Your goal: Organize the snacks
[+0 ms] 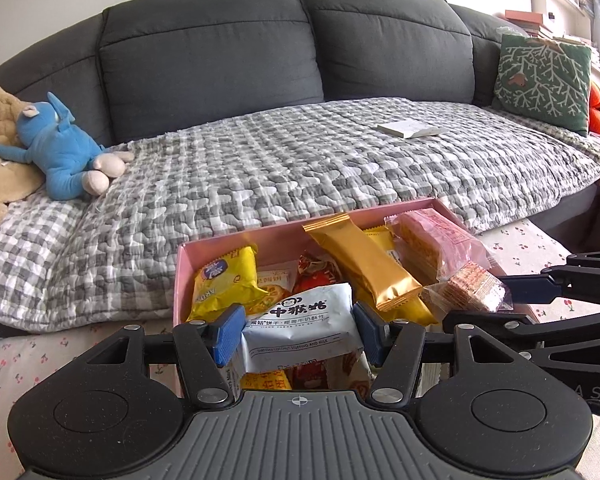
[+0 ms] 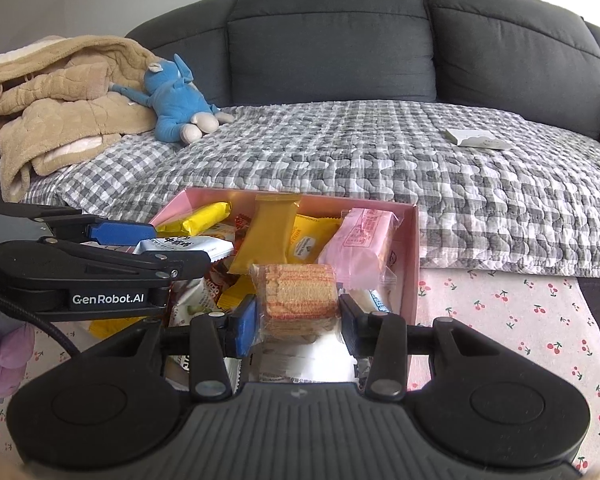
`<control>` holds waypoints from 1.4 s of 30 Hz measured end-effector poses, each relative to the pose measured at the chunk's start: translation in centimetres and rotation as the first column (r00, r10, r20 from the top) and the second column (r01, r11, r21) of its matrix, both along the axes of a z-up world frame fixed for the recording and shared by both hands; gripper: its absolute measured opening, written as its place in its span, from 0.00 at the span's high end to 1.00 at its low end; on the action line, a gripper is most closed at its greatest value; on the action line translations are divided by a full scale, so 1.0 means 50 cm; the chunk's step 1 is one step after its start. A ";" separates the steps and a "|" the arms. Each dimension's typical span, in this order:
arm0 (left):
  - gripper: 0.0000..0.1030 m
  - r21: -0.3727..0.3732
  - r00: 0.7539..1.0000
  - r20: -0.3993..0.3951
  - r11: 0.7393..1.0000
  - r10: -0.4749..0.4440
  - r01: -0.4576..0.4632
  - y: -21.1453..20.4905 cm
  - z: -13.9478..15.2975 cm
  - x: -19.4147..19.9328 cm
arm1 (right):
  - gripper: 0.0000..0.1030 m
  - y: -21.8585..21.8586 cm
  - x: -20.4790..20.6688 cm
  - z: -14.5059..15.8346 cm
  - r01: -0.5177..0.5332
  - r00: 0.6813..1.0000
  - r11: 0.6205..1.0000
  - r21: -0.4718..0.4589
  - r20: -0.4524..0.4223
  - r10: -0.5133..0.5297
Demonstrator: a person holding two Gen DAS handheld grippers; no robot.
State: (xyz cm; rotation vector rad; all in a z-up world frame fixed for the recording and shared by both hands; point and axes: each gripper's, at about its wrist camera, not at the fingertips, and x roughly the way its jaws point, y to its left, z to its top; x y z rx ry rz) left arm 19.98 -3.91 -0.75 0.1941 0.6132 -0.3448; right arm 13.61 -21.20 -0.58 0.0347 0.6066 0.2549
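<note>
Your left tongs [image 1: 298, 334] grip the white biscuit packet [image 1: 300, 330] over the pink box [image 1: 182, 276]. Your right tongs [image 2: 299, 322] clamp the clear wafer packet [image 2: 296, 296] inside the same box, which sits on the cherry-print worktop [image 2: 500, 320] before the sofa [image 2: 332, 52].

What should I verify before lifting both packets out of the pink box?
1. Left gripper jaws flank the white-blue biscuit packet: ok.
2. Right gripper jaws flank the clear-wrapped wafer stack: ok.
3. Firm clamping on either packet: cannot tell.
4. Long gold foil packet lies clear of the left packet: cannot tell.
5. Pink wrapped packet lies clear of the wafers: not ok, it sits right against them.
6. Pink cardboard box flat on the cherry-print cloth: ok.
</note>
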 end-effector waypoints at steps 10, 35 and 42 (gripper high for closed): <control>0.39 -0.002 1.000 0.011 1.000 -0.009 0.009 -0.017 -0.011 0.023 | 0.55 0.003 0.012 -0.005 -0.008 1.000 1.000 -0.006 0.001 0.008; 0.12 -0.013 0.999 -0.019 0.999 0.031 -0.031 0.026 0.036 -0.113 | 0.23 -0.032 -0.098 0.059 0.030 1.000 0.999 -0.032 0.006 -0.030; 0.07 0.022 0.997 -0.026 0.997 0.072 -0.072 0.051 0.017 -0.224 | 0.11 -0.021 -0.167 0.052 0.049 0.998 0.998 -0.035 -0.042 -0.050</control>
